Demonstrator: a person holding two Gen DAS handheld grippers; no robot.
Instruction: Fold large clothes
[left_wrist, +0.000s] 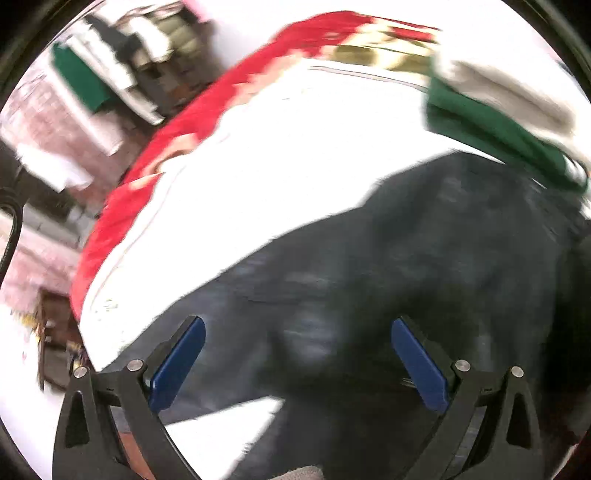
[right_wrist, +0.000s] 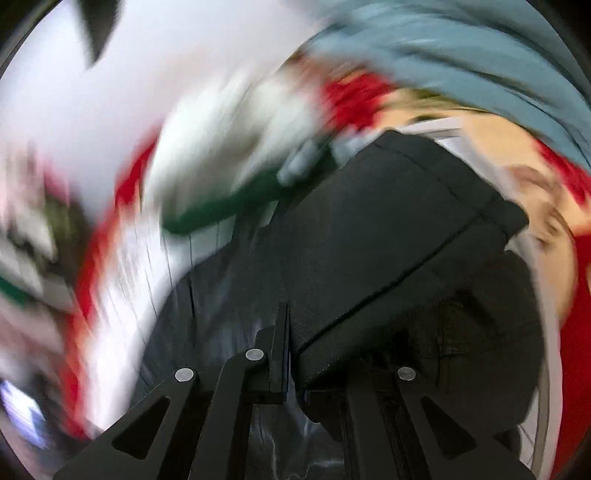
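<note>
A large dark grey garment (left_wrist: 388, 277) lies on a white surface (left_wrist: 295, 155) with a red patterned border. My left gripper (left_wrist: 297, 354) is open, its blue pads (left_wrist: 177, 365) spread wide just above the garment, holding nothing. In the right wrist view my right gripper (right_wrist: 290, 350) is shut on a hemmed fold of the same dark garment (right_wrist: 388, 240), which drapes over the right finger and hides it. Both views are motion-blurred.
A folded green and white garment (left_wrist: 495, 122) lies at the far right of the surface, also in the right view (right_wrist: 229, 210). A blue-grey cloth (right_wrist: 461, 62) lies beyond. Stacked clutter (left_wrist: 122, 62) and a pink cloth (left_wrist: 55, 125) are off the left edge.
</note>
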